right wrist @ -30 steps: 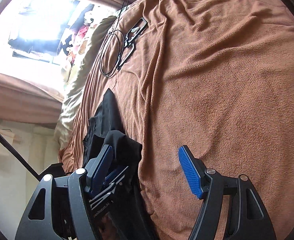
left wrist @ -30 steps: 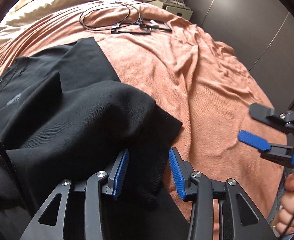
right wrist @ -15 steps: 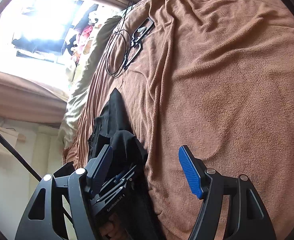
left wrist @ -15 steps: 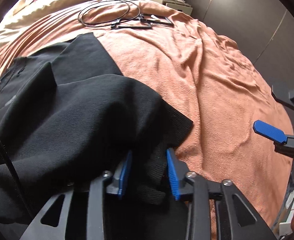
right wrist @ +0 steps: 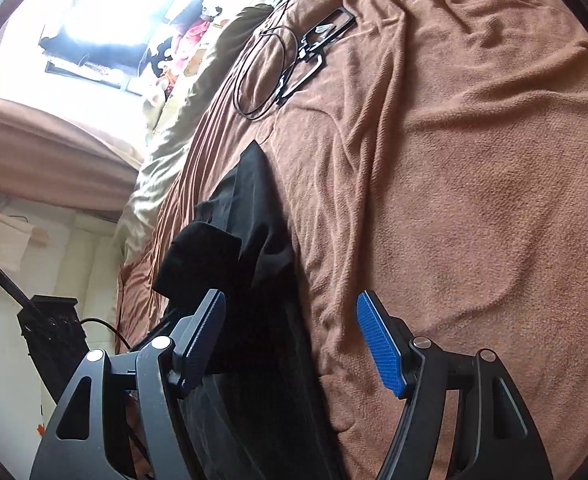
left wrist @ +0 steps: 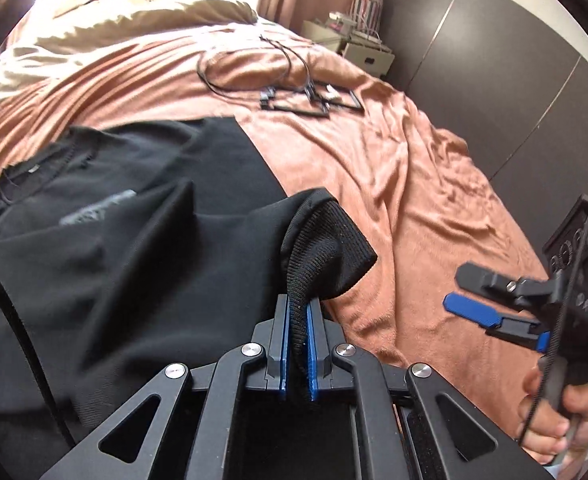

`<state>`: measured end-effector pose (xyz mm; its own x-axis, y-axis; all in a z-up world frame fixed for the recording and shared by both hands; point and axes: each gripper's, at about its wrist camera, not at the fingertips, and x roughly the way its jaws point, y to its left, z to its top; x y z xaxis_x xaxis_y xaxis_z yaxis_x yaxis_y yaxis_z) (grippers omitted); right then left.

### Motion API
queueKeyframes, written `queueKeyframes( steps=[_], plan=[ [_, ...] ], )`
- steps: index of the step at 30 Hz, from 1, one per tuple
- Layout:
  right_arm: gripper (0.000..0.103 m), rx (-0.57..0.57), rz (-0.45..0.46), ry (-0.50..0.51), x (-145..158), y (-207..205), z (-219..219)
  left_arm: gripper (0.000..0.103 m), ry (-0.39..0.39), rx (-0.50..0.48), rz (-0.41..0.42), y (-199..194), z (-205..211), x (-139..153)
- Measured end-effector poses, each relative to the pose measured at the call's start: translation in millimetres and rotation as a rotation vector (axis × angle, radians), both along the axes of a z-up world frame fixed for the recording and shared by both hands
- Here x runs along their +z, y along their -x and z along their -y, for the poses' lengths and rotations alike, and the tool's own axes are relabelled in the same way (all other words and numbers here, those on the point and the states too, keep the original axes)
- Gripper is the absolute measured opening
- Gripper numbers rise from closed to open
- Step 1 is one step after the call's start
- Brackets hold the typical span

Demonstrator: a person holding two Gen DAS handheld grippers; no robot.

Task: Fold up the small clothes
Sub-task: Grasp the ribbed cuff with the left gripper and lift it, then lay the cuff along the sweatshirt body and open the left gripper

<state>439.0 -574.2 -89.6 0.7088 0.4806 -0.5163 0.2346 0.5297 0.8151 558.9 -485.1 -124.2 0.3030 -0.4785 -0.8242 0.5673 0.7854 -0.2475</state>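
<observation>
A black long-sleeved knit garment (left wrist: 141, 240) sprawls on the terracotta bedspread (left wrist: 394, 184), its ribbed cuff (left wrist: 326, 256) pinched fast in the left gripper (left wrist: 297, 344), which just closed; the right gripper (right wrist: 294, 344) gapes empty.

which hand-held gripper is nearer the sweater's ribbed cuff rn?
Left. The left hand-held gripper is clamped on the ribbed cuff of the black sweater. The right hand-held gripper hangs open off to the side, over the blanket.
</observation>
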Motion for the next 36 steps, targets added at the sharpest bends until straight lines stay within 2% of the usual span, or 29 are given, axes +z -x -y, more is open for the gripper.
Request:
queueKeyframes(
  steps=[4, 15, 20, 36],
  plan=[
    [0.067, 0.027, 0.009, 0.006, -2, -13, -12, 0.007, 0.009, 0.036, 0.036, -11, -29, 24],
    [0.067, 0.076, -0.035, 0.07, -14, -52, -41, 0.007, 0.001, 0.165, 0.155, -41, -118, 88],
    [0.063, 0.088, -0.062, 0.102, -20, -67, -52, 0.007, -0.015, 0.237, 0.21, -52, -160, 116],
    [0.061, 0.084, -0.087, 0.128, -28, -83, -63, 0.007, -0.034, 0.416, 0.253, -74, -257, 141]
  ],
)
